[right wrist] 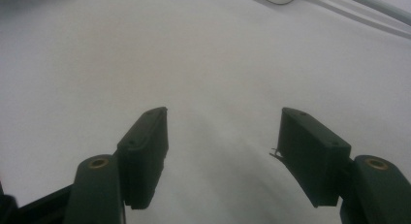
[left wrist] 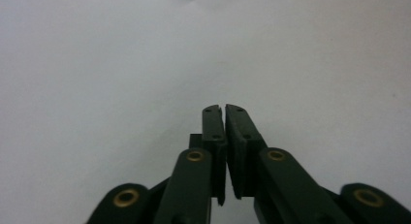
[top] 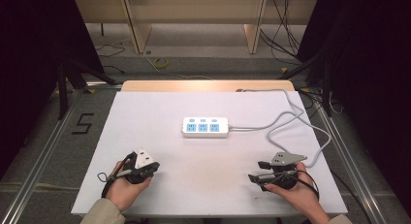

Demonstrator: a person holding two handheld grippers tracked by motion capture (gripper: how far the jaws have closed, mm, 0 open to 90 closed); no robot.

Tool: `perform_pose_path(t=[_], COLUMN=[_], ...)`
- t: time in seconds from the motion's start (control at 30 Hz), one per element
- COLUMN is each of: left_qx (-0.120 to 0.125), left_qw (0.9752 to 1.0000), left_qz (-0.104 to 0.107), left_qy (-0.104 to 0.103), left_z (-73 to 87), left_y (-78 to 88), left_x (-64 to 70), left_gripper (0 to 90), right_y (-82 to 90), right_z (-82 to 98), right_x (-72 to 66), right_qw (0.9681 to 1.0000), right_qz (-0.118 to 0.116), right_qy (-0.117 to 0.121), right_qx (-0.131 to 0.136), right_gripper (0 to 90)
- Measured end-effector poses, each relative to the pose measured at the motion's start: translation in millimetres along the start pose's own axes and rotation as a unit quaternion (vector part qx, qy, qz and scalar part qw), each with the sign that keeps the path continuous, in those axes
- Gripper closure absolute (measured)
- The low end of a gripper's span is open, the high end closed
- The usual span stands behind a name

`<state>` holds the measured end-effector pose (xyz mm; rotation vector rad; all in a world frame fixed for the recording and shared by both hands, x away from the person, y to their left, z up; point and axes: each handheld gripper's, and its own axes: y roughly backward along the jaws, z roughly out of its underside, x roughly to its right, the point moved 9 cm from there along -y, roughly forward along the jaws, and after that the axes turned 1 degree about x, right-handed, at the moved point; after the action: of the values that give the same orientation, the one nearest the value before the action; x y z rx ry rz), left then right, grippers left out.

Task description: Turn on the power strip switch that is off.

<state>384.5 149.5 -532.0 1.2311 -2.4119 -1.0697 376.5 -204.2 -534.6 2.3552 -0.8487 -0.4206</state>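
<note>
White table (top: 160,136), power strip (top: 205,127), right tool (right wrist: 223,136) agape

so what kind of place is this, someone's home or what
Most likely a lab or recording workspace, not a home: a white table carrying just a power strip, dark curtains along both sides, loose cables over the bare floor, and a taped number 5 marking the station.

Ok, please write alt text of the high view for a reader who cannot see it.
A person's hands hold a left gripper and a right gripper low over a white table. Between and beyond them lies a white and blue power strip, its grey cable looping off to the right.
</note>
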Motion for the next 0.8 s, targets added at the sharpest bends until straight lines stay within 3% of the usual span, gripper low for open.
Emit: perform_pose_path(t=[0.37,0.8], left_qx=[-0.002,-0.011], left_qw=[0.9998,0.9999], left_qz=[-0.001,0.005], left_qy=[0.017,0.005], left_z=[-7.5,-23.3], left_y=[-0.8,-11.6], left_x=[2.2,11.1], left_gripper=[89.6,89.6], right_y=[-1.0,-0.4], right_z=[0.2,-0.7], right_x=[-1.3,-0.1], right_qw=[1.0000,1.0000], right_qz=[-0.002,0.000], right_qy=[0.002,0.000], right_qx=[-0.002,0.001], right_gripper=[36.1,36.1])
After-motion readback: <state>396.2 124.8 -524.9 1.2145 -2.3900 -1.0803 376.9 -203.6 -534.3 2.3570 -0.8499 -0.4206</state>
